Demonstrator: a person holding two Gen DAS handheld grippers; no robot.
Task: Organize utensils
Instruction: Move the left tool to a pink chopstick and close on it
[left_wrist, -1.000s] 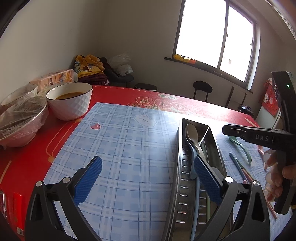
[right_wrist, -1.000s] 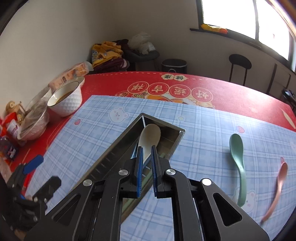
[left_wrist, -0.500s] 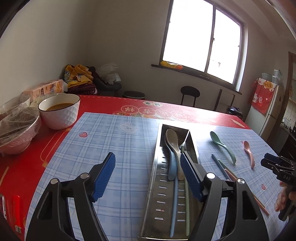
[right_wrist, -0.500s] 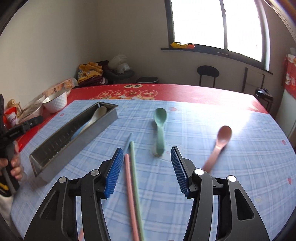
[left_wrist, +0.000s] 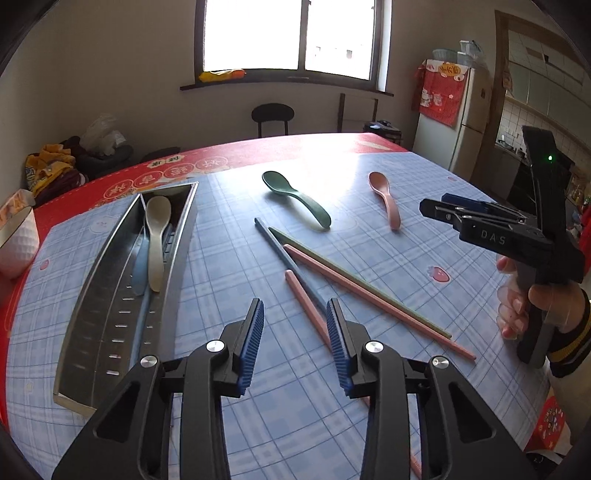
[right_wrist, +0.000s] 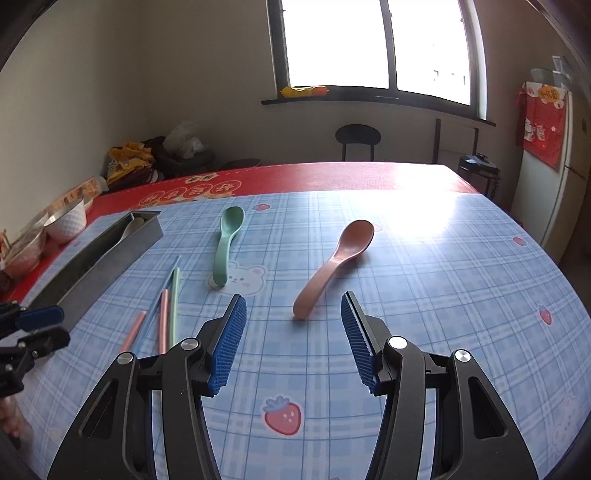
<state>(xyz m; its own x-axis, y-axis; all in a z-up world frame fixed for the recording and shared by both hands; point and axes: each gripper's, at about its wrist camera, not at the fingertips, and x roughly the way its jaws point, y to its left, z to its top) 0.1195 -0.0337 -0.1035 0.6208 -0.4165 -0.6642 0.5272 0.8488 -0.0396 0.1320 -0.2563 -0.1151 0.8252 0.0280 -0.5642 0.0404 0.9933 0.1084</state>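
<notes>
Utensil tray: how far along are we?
Done: a cream spoon and a blue one lie in the tray. In hand: nothing; the left gripper, jaws just closing, and right gripper are empty. Left: green spoon, pink spoon, chopsticks on the mat.

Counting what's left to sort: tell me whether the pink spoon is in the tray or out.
Out: the pink spoon lies on the blue cloth, apart from the metal tray.

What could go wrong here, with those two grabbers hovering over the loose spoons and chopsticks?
1. The chopsticks lie crossed, so the left gripper, just closing with nothing clamped yet, might lift one and scatter the rest.
2. The pink spoon is curved and may slip or spin between the right gripper's open pads.
</notes>
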